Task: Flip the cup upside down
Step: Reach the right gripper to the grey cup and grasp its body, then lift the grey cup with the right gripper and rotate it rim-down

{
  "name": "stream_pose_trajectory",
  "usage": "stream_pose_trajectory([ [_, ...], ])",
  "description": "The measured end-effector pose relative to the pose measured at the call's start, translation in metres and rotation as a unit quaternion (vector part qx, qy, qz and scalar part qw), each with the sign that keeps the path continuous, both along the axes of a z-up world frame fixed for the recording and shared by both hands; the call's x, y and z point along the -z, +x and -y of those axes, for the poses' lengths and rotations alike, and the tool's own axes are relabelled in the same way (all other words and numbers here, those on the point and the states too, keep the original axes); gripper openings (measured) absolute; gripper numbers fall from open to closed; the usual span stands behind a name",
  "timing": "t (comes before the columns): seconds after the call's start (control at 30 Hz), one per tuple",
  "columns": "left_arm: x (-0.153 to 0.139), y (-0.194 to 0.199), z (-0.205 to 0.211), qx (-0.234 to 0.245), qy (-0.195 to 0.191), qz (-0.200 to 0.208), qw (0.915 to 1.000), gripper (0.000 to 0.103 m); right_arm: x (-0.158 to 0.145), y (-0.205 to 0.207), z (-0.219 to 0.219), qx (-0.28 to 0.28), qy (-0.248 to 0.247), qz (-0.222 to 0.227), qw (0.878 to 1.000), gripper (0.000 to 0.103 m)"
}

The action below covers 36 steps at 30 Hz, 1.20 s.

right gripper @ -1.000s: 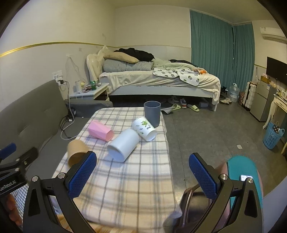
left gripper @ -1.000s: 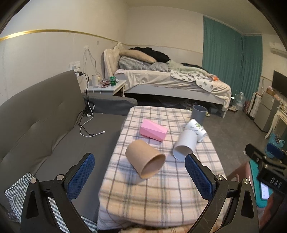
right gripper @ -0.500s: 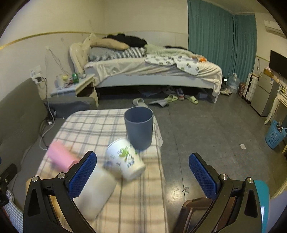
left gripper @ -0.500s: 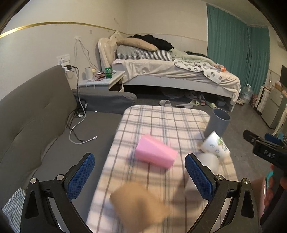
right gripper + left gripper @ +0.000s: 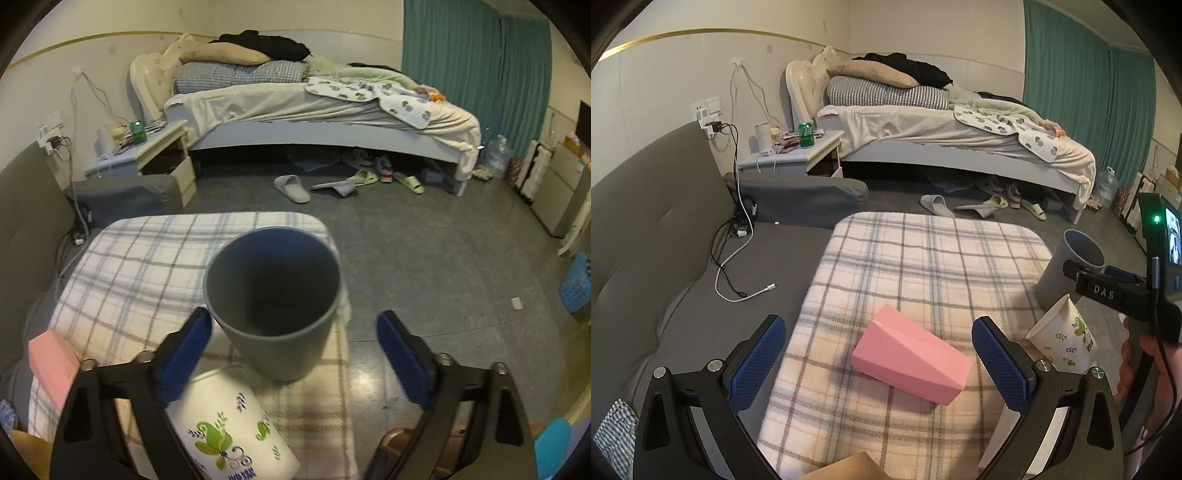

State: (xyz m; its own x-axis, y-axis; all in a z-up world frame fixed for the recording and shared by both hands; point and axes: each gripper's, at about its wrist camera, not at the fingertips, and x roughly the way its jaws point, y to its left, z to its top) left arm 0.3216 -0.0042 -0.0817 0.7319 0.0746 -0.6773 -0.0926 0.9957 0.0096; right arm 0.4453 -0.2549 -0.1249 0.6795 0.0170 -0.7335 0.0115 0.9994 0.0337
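Note:
A grey cup [image 5: 273, 299] stands upright, mouth up, at the far right edge of the plaid-covered table [image 5: 140, 258]. My right gripper [image 5: 291, 354] is open with the grey cup between its blue pads, not touching. A white leaf-print cup [image 5: 229, 432] lies on its side just below. In the left wrist view my left gripper [image 5: 879, 365] is open around a pink cup [image 5: 912, 356] lying on its side. The grey cup [image 5: 1067, 269] and the white cup [image 5: 1062, 339] show at the right, beside the right gripper's body [image 5: 1126, 295].
A brown cup's edge [image 5: 846, 469] shows at the bottom. A grey sofa [image 5: 665, 258] with cables runs along the table's left. Beyond are a nightstand [image 5: 798, 155], a bed [image 5: 942, 136] and slippers on the floor [image 5: 295, 188]. The table's right edge drops to the floor.
Both grippers moved forward over the table. The right one closed in on the grey cup, which now sits between its pads. The left one now frames the pink cup.

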Motion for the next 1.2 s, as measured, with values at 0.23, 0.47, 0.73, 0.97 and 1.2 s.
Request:
stream_pose_trajectory([
  [0.23, -0.008, -0.007, 0.0, 0.003, 0.006, 0.003, 1.0, 0.103, -0.001, 0.004, -0.006, -0.021, 0.009, -0.006, 1.0, 0.069],
  [0.47, -0.041, -0.031, -0.001, 0.004, 0.018, 0.029, 0.9994, 0.103, -0.049, -0.035, -0.009, -0.037, -0.001, 0.046, 0.998, 0.068],
  [0.73, -0.093, -0.083, -0.002, 0.004, 0.012, 0.075, 0.9971, 0.103, -0.134, -0.123, -0.007, -0.054, 0.013, 0.103, 0.993, 0.068],
  [0.97, -0.114, -0.144, -0.015, 0.0, 0.011, 0.088, 0.996, 0.103, -0.149, -0.239, -0.026, -0.091, 0.034, 0.088, 0.991, 0.068],
  [1.2, -0.097, -0.197, -0.022, -0.002, 0.016, 0.076, 0.997, 0.103, -0.098, -0.327, -0.057, -0.113, 0.084, 0.032, 0.99, 0.068],
])
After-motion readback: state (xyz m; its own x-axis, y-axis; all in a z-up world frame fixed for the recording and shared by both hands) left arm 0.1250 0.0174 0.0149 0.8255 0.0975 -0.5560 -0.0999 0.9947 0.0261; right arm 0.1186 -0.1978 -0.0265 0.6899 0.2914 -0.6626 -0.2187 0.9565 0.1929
